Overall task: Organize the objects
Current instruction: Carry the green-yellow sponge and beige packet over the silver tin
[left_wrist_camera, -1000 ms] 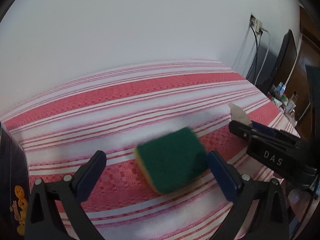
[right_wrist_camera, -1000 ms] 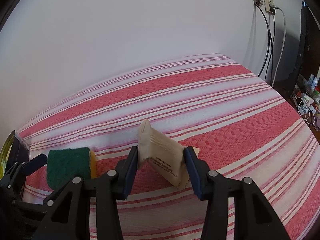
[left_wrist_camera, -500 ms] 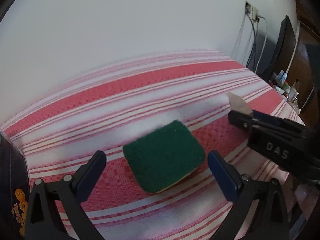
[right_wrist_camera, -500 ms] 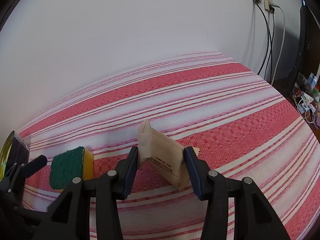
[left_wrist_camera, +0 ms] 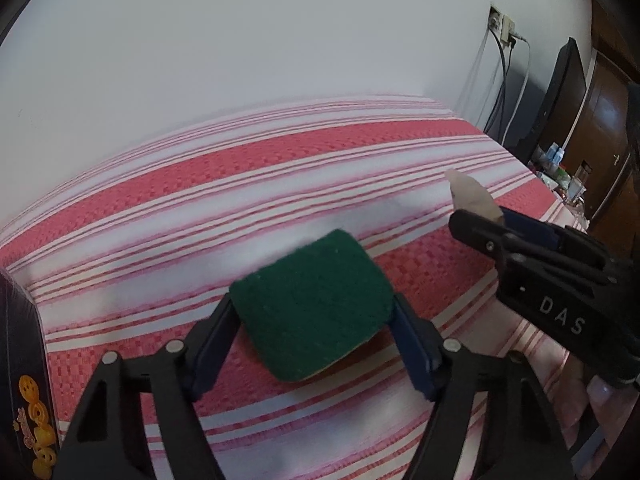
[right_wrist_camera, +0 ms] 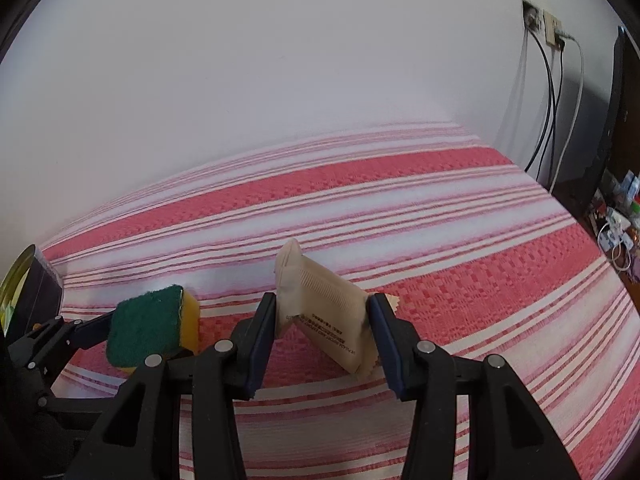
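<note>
Sponge [left_wrist_camera: 311,312] sits clamped between the left gripper [left_wrist_camera: 316,332] fingers, green scrub side up, yellow underside just showing at its near edge. Left view: gripper at 6 o'clock, sponge dead centre, tilted slightly, over the red-and-white striped cloth [left_wrist_camera: 240,184] on the bench. Can't tell whether the sponge touches the cloth or is lifted off it.

Right gripper [right_wrist_camera: 322,320] holds a beige paper sachet [right_wrist_camera: 320,300] between its blue pads [right_wrist_camera: 262,332], sachet pinched at its sides and bowed, one end sticking up, printed text along the lower edge. In the right view the sachet is at centre, the sponge and left gripper at 8 o'clock, yellow foam side facing right. In the left view the right gripper comes in at 3 o'clock with only the sachet tip visible above its finger.

Dark box [left_wrist_camera: 24,392] with yellow print sits at 8 o'clock in the left view, at the cloth's left edge.

Farther back: white wall [right_wrist_camera: 280,60] behind the bench. At 1 to 2 o'clock, a wall socket [right_wrist_camera: 552,26] with cables [right_wrist_camera: 550,112] hanging down, a dark monitor [left_wrist_camera: 560,92] edge, and small clutter beyond the bench's right end, too small to identify.
</note>
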The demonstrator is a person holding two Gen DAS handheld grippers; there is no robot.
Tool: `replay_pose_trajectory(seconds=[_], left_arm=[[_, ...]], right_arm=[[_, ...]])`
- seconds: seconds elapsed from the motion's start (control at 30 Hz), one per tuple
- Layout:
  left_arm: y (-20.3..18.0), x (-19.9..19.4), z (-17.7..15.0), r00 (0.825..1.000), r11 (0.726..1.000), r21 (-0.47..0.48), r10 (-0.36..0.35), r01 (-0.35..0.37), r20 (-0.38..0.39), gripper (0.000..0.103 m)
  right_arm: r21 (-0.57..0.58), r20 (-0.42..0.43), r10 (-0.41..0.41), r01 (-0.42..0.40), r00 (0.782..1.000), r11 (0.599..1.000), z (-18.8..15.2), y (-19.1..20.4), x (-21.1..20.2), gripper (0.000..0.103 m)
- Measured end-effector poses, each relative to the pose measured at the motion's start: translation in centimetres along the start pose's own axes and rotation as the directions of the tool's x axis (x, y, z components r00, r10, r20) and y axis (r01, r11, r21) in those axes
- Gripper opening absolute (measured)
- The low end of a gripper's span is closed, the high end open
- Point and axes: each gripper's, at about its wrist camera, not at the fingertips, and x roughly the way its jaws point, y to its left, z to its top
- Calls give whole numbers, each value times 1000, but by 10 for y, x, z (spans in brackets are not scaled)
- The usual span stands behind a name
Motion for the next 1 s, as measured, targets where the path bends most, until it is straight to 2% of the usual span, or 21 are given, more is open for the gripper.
replay_pose_trajectory(seconds=[0.1, 0.37, 0.6, 1.0], left_arm=[[6, -5, -4, 1000, 1000, -8, 7, -7, 14, 75], [29, -23, -13, 994, 996, -50, 80, -76, 74, 75], [48, -35, -19, 984, 988, -89, 137, -127, 117, 75], [62, -60, -41, 966, 972, -176, 188, -157, 175, 75]], right_arm=[[-15, 18, 1, -1, 1000, 1000, -1, 4, -4, 49], [-56, 51, -8, 11, 999, 998, -2, 18, -12, 49], [-123, 101, 0, 12, 995, 992, -7, 47, -22, 49], [-187, 139, 31, -4, 990, 982, -19, 83, -33, 50]])
